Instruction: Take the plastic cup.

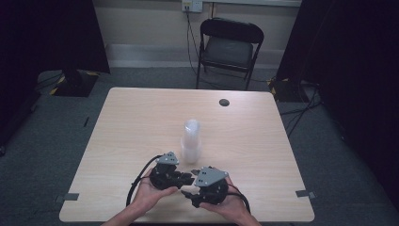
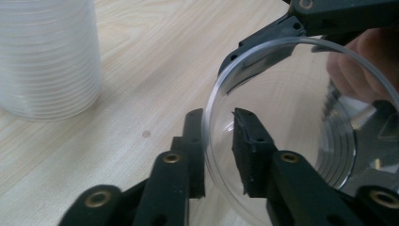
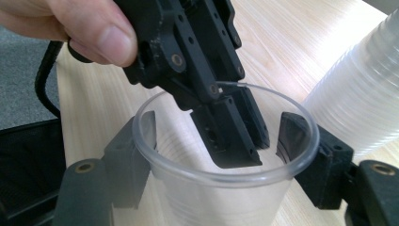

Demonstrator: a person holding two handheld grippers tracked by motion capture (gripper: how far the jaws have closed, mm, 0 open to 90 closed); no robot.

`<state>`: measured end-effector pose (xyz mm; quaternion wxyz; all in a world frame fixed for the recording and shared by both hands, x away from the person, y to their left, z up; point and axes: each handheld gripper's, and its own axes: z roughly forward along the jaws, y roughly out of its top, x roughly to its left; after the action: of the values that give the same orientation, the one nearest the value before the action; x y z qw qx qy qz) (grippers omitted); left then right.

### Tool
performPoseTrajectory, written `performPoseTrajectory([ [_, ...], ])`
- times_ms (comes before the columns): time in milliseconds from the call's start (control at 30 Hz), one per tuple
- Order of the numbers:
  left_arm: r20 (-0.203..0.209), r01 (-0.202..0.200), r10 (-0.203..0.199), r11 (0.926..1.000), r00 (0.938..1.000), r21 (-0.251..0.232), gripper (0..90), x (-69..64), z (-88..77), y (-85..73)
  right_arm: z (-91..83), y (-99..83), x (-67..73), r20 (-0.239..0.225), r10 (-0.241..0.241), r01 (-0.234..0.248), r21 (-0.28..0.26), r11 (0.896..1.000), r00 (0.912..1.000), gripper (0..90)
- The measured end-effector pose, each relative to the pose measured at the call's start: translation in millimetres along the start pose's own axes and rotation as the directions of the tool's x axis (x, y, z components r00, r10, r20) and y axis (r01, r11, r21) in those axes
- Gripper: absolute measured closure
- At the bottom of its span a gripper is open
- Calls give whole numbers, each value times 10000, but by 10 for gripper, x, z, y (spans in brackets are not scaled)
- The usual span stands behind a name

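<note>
Pale wooden table [image 1: 141, 122] carries a clear plastic cup [image 3: 226, 188] near its front edge, clamped around its body by the right gripper [image 3: 221, 155]. Left gripper [image 2: 219, 141] straddles the cup's rim, jaws slightly apart, beside the stack of cups [image 1: 191, 141].

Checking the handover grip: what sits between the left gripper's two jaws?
The clear cup's rim wall, one jaw inside, one outside, in the left gripper view.
</note>
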<state>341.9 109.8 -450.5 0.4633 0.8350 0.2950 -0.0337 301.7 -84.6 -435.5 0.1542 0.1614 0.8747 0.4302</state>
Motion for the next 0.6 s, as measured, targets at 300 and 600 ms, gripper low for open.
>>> performPoseTrajectory([
  [300, 18, 0, 1, 9986, 10000, -534, 693, 14, -113, -20, 0, 0, -41, 55, 195, -195, -21, 9998, 9998, 294],
  [600, -414, 39, -84, 9943, 9991, -1066, 603, 26, -233, -58, 10, -17, -83, 205, 369, -369, 15, 9993, 9991, 295],
])
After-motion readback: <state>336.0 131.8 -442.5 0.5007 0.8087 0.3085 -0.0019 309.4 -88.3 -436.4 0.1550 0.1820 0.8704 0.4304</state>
